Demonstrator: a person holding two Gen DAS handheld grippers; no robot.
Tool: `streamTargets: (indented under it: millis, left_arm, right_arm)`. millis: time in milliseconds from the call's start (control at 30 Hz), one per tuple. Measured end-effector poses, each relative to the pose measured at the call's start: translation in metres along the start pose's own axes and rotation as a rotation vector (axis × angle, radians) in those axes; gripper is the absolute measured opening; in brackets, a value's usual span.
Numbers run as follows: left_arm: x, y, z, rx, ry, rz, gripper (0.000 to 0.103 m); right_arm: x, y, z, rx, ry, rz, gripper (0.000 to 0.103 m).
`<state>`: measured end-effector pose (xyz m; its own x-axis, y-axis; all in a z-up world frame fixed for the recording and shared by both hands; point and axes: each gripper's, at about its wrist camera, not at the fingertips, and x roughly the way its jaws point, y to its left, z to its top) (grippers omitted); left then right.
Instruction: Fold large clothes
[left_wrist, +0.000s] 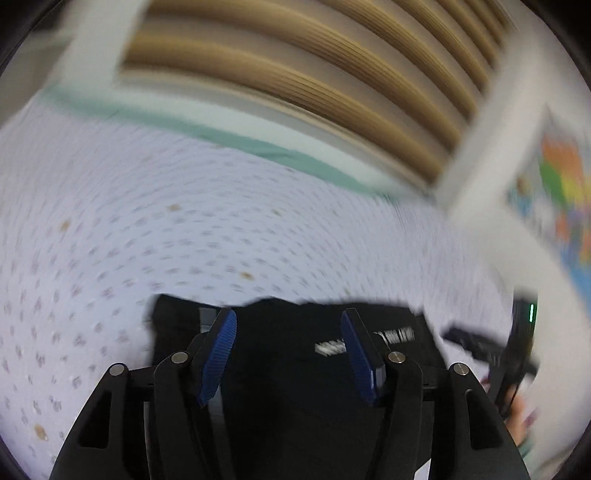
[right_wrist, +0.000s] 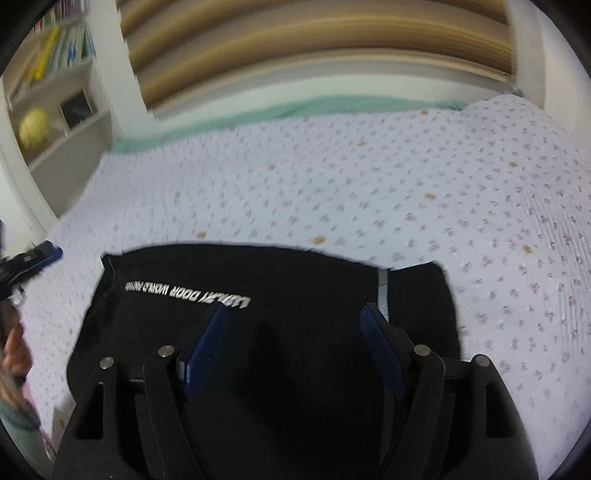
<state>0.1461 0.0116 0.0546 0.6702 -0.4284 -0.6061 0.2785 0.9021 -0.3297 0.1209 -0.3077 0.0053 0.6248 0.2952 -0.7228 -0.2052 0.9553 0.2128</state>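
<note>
A black garment (right_wrist: 229, 273) with white lettering lies folded on a bed sheet with small purple flowers (right_wrist: 332, 177). It also shows in the left wrist view (left_wrist: 295, 332). My left gripper (left_wrist: 288, 325) is open, its blue pads (left_wrist: 221, 347) wide apart above the garment, with nothing between them. My right gripper (right_wrist: 295, 317) is open too, hovering over the garment's near part. The left gripper's tip shows in the right wrist view (right_wrist: 40, 254) at the far left. The right gripper shows in the left wrist view (left_wrist: 480, 343) at the right. Both views are motion-blurred.
A window with tan blinds (right_wrist: 295, 48) is behind the bed. A white shelf (right_wrist: 55, 110) with books and a yellow ball (right_wrist: 33, 127) stands at the left. A green sheet edge (left_wrist: 258, 144) runs along the far side. A colourful poster (left_wrist: 561, 192) is at the right.
</note>
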Motion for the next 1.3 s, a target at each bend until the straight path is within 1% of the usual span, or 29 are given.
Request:
streamTargets:
  millis: [33,67,100,133,167,200,233,267,300,367,400,500,533,600,633,667,733,800,867,900,933,967,1000,1067,1100,1167,1233,1300]
  left_arm:
    - [0.004,-0.019,-0.006,0.055,0.013,0.028,0.066]
    - [0.013,-0.036,-0.01,0.095,0.032,0.051,0.066]
    - [0.03,-0.049,-0.014,0.115,0.068,0.057,0.066]
    - [0.057,-0.057,-0.018,0.101,0.133,0.038,0.066]
    - [0.08,-0.06,-0.023,0.075,0.194,0.01,0.066]
    - [0.114,-0.058,-0.028,0.02,0.292,-0.023,0.066]
    - [0.135,-0.054,-0.032,-0.003,0.326,0.004,0.066]
    - [0.151,-0.051,-0.035,-0.012,0.342,0.05,0.066]
    - [0.168,-0.044,-0.037,-0.025,0.339,0.08,0.066]
    - [0.182,-0.038,-0.036,-0.035,0.353,0.097,0.067]
    - [0.185,-0.039,-0.033,-0.031,0.355,0.11,0.067]
    - [0.183,-0.044,-0.033,0.008,0.351,0.142,0.067]
    - [0.178,-0.046,-0.033,0.02,0.344,0.143,0.067]
    - [0.153,-0.049,-0.033,0.055,0.31,0.127,0.067]
    - [0.143,-0.051,-0.033,0.071,0.295,0.122,0.067]
    - [0.124,-0.054,-0.034,0.1,0.272,0.118,0.067]
    - [0.096,-0.057,-0.037,0.129,0.241,0.141,0.067]
    - [0.065,-0.059,-0.048,0.127,0.227,0.152,0.067]
    - [0.047,-0.058,-0.062,0.11,0.235,0.167,0.067]
    - [0.039,-0.055,-0.072,0.084,0.241,0.202,0.067]
    - [0.04,-0.052,-0.08,0.061,0.257,0.229,0.067]
    - [0.048,-0.045,-0.09,0.024,0.297,0.265,0.067]
    - [0.058,-0.037,-0.097,-0.009,0.322,0.275,0.067]
    - [0.077,-0.025,-0.104,-0.052,0.349,0.281,0.07]
    - [0.085,-0.023,-0.103,-0.037,0.344,0.304,0.071]
    - [0.087,-0.024,-0.099,-0.035,0.345,0.315,0.071]
    - [0.077,-0.024,-0.096,-0.036,0.319,0.296,0.071]
    - [0.061,-0.022,-0.1,-0.032,0.3,0.27,0.071]
  right_arm:
    - [0.009,0.009,0.0,-0.017,0.014,-0.016,0.078]
    - [0.023,0.017,0.001,-0.032,0.039,-0.038,0.075]
    - [0.039,0.022,0.001,-0.032,0.075,-0.06,0.072]
    - [0.056,0.024,-0.001,-0.023,0.11,-0.077,0.069]
    - [0.077,0.024,-0.002,-0.013,0.147,-0.107,0.069]
    - [0.09,0.022,-0.003,-0.012,0.166,-0.134,0.069]
    - [0.104,0.019,-0.005,-0.006,0.184,-0.154,0.071]
    - [0.118,0.011,-0.007,0.016,0.199,-0.159,0.073]
    - [0.126,0.004,-0.009,0.042,0.207,-0.15,0.074]
    - [0.134,-0.008,-0.013,0.105,0.207,-0.125,0.076]
    - [0.135,-0.008,-0.014,0.105,0.198,-0.129,0.076]
    - [0.136,0.001,-0.016,0.066,0.187,-0.17,0.077]
    - [0.134,0.001,-0.016,0.068,0.183,-0.16,0.077]
    - [0.119,-0.008,-0.016,0.099,0.154,-0.091,0.077]
    - [0.105,-0.014,-0.017,0.122,0.129,-0.051,0.077]
    - [0.089,-0.017,-0.02,0.145,0.099,-0.013,0.078]
    - [0.059,-0.02,-0.028,0.171,0.056,0.056,0.079]
    - [0.03,-0.013,-0.041,0.163,0.04,0.087,0.079]
    - [0.015,-0.001,-0.055,0.132,0.064,0.07,0.079]
    - [0.013,0.007,-0.062,0.109,0.086,0.052,0.079]
    - [0.016,0.017,-0.07,0.08,0.122,0.019,0.079]
    - [0.026,0.026,-0.077,0.046,0.173,-0.033,0.079]
    - [0.032,0.032,-0.084,0.025,0.199,-0.073,0.079]
    - [0.051,0.041,-0.095,-0.015,0.223,-0.151,0.08]
    - [0.055,0.042,-0.097,-0.018,0.221,-0.166,0.081]
    - [0.057,0.038,-0.094,0.02,0.22,-0.162,0.081]
    - [0.053,0.034,-0.092,0.054,0.222,-0.143,0.082]
    - [0.042,0.033,-0.092,0.058,0.205,-0.116,0.081]
